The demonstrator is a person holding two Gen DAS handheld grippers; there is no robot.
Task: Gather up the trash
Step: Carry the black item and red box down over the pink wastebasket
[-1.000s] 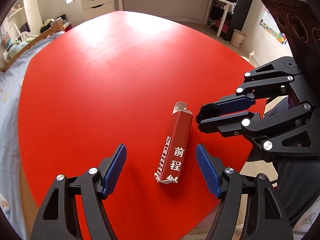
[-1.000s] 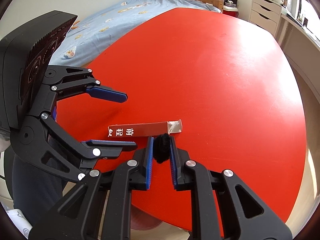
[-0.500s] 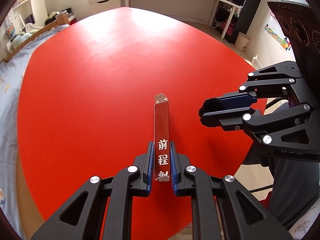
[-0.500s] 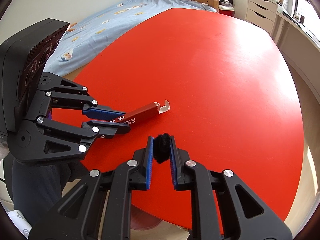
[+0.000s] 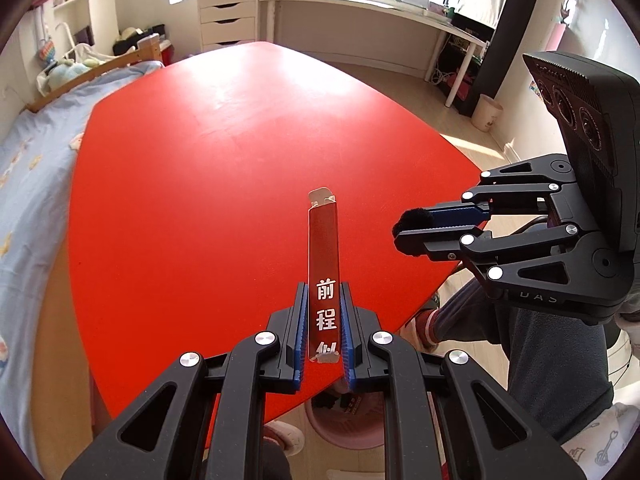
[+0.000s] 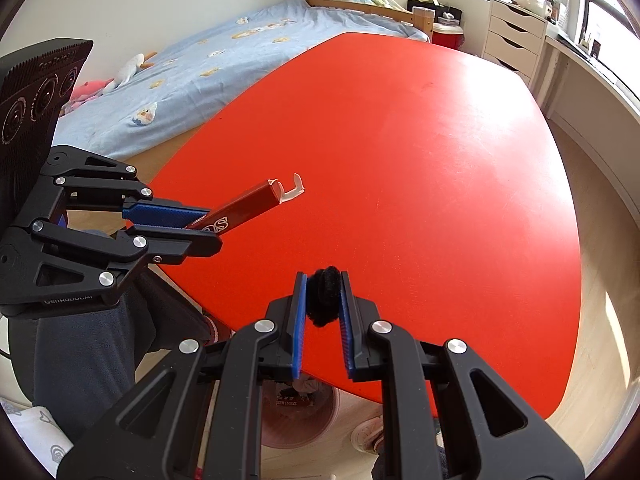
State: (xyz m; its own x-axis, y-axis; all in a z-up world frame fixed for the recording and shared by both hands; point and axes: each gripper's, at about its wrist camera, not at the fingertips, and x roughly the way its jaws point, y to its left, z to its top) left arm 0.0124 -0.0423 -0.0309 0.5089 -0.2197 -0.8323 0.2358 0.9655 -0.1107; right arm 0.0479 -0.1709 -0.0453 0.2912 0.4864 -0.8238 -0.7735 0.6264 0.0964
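Left gripper (image 5: 323,330) clamped on a long red carton (image 5: 323,264), its blue ribbed pads pressed against the carton's two long sides. White characters 前程 run down the carton's face in the left wrist view, with a third character partly cut off at the torn lower end; in the right wrist view the letters "DS" or similar show in white outline on the side (the rest is hidden by the finger). The carton is a slim rectangular cardboard sleeve with a glossy surface, its far flap open and pale inside. It projects forward from the jaws toward the centre of the frame, held clear above the red table (image 5: 192,168), whose top is smooth and rounded at the edges.

Right gripper (image 6: 323,312) closed on a black fuzzy clump (image 6: 325,296), a soft, roundish tuft pinched between its blue pads at lower centre of the right wrist view. A pink bin (image 5: 344,420) stands on the floor below the table's near edge, at the bottom of the frame, with dark scraps and a printed red wrapper inside.
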